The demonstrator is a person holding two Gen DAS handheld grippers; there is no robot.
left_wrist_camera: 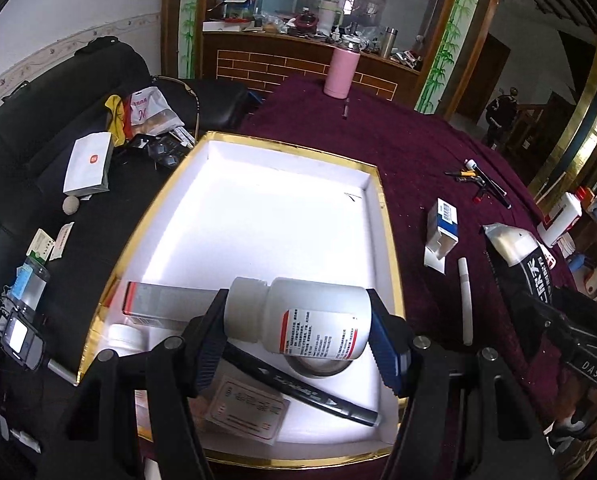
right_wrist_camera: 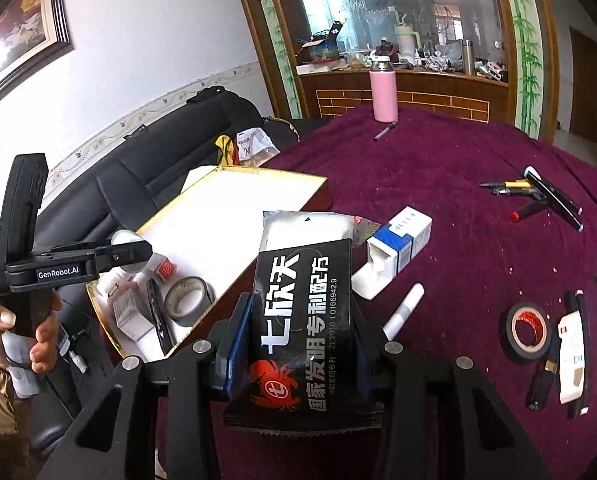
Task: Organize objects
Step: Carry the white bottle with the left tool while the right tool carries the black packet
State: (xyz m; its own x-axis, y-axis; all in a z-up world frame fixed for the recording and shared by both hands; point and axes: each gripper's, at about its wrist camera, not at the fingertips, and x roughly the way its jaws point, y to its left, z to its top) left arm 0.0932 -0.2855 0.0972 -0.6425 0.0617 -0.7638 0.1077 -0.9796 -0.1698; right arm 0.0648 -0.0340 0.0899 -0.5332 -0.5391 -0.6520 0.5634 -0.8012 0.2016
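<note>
My left gripper (left_wrist_camera: 298, 328) is shut on a white pill bottle (left_wrist_camera: 298, 316), held sideways above the near end of the gold-rimmed white tray (left_wrist_camera: 258, 220). Under it in the tray lie a black marker (left_wrist_camera: 298, 388), a grey tape roll (left_wrist_camera: 318, 366), a silver box (left_wrist_camera: 166, 300), a card (left_wrist_camera: 246, 404) and a small white bottle (left_wrist_camera: 124, 338). My right gripper (right_wrist_camera: 294, 320) is shut on a black and silver packet (right_wrist_camera: 302, 300), held above the maroon tablecloth just right of the tray (right_wrist_camera: 226, 196). The left gripper also shows in the right wrist view (right_wrist_camera: 130, 256).
On the maroon cloth (right_wrist_camera: 458, 200) lie a blue and white box (right_wrist_camera: 402, 244), a white tube (right_wrist_camera: 402, 312), a black tape roll (right_wrist_camera: 528, 330), pens (right_wrist_camera: 538, 196), a white device (right_wrist_camera: 570, 344) and a pink flask (right_wrist_camera: 384, 92). A black sofa (left_wrist_camera: 38, 140) with clutter is at the left.
</note>
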